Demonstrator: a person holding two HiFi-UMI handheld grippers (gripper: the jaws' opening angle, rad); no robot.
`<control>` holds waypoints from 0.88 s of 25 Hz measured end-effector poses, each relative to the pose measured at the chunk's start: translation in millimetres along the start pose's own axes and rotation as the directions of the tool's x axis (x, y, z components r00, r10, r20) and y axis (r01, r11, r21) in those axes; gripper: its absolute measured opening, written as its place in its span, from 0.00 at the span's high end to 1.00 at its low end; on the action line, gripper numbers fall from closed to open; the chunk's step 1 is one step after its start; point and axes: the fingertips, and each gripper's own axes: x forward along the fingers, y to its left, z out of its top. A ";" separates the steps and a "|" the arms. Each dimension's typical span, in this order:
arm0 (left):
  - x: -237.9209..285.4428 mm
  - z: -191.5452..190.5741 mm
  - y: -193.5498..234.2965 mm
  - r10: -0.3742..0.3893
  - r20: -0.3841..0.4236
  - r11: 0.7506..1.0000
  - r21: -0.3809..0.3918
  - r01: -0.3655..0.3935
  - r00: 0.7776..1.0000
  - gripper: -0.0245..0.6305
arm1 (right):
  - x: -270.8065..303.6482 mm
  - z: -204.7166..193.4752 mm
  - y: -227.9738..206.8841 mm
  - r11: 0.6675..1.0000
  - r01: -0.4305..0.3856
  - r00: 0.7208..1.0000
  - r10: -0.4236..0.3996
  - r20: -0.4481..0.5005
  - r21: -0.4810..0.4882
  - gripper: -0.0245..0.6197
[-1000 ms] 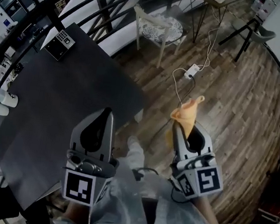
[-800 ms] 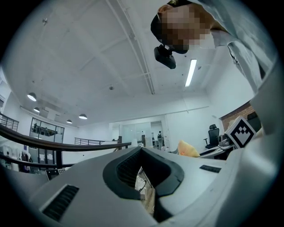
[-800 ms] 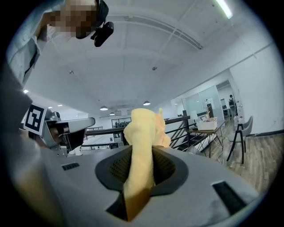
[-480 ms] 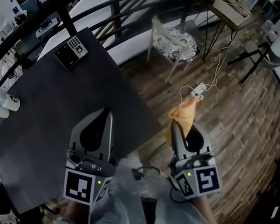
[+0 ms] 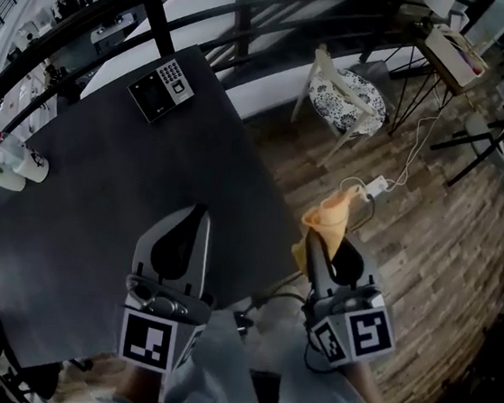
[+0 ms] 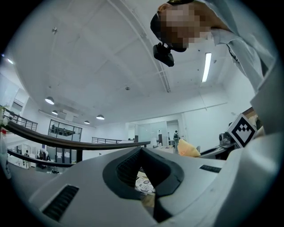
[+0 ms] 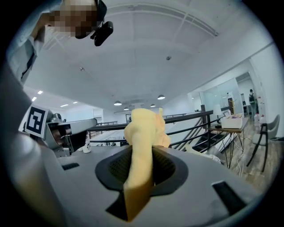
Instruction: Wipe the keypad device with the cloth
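Keypad device point(image 5: 161, 89) shifted toward view centre, still far across counter point(image 5: 99, 186). Right hand-held gripper point(image 5: 324, 246) clamps cloth point(image 5: 328, 216); left hand-held gripper point(image 5: 197, 215) closed, empty. Approach underway.

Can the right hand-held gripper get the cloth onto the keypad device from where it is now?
Probably not without stepping closer: the right hand-held gripper, shut on the cloth, hangs beside the table, and the keypad device lies at its far corner. Nothing stands between them.

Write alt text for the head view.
The right gripper holds a yellow cloth past the edge of a dark table; the left gripper, shut and empty, is above the table. The keypad device lies at the far corner.
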 end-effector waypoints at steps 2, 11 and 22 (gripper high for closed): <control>-2.3 0.6 8.0 0.022 0.002 1.000 0.008 -0.022 1.000 0.95 | 7.9 1.2 6.1 1.000 -0.023 1.000 0.023 -0.003 -0.009 0.80; -13.5 9.1 46.3 0.173 0.030 0.985 0.011 -0.173 0.985 0.95 | 53.2 10.7 21.6 0.988 -0.146 0.989 0.146 -0.005 -0.056 0.80; -6.6 5.5 80.0 0.354 0.009 0.935 -0.005 -0.354 0.935 0.95 | 124.4 9.6 30.0 0.939 -0.333 0.942 0.325 -0.088 -0.090 0.80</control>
